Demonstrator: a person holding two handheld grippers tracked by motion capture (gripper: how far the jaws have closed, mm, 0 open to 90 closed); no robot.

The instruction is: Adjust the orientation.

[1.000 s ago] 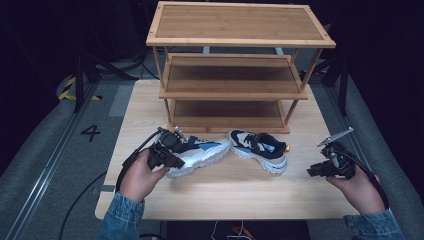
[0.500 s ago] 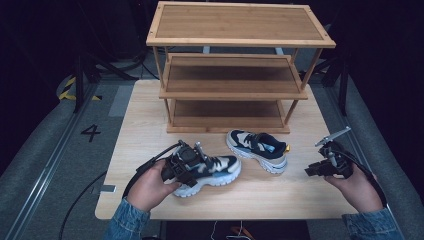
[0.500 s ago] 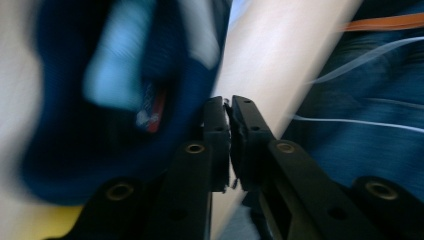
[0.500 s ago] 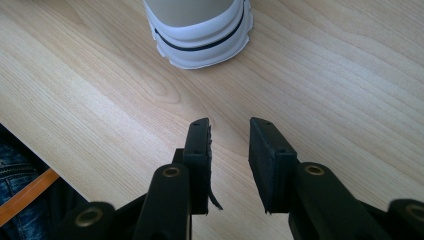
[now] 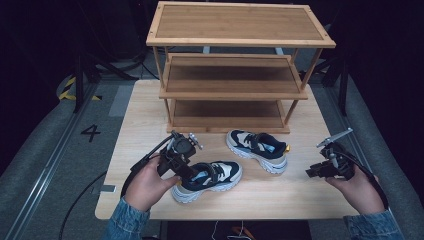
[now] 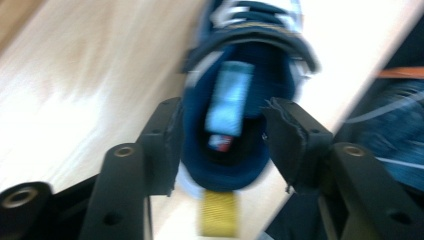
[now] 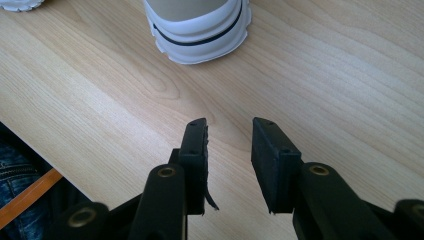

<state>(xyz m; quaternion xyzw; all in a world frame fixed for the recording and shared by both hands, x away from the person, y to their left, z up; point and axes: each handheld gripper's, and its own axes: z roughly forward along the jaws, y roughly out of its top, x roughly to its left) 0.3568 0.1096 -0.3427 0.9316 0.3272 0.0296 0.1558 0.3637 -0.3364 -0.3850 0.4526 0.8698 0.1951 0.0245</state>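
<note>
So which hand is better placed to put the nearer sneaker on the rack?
Left: its tongs already straddle that sneaker's heel. The right tongs are open over bare table.

Light wooden table [image 5: 305, 200], grain running left to right; bare plank surface in right gripper view [image 7: 325, 75]. 3-tier wooden rack [image 5: 240, 22] standing at table's far half, top shelf framed by raised rim, all 3 shelves bare. Grey floor [image 5: 50, 165] around table. White numeral 4 [image 5: 90, 132] on floor left of table. Yellow-black hazard tape [image 5: 67, 89] farther back at left. Black stand leg [image 5: 78, 82] beside tape. Dark cable [image 5: 75, 210] curving across floor near table's front-left corner. Surroundings beyond dark.
</note>
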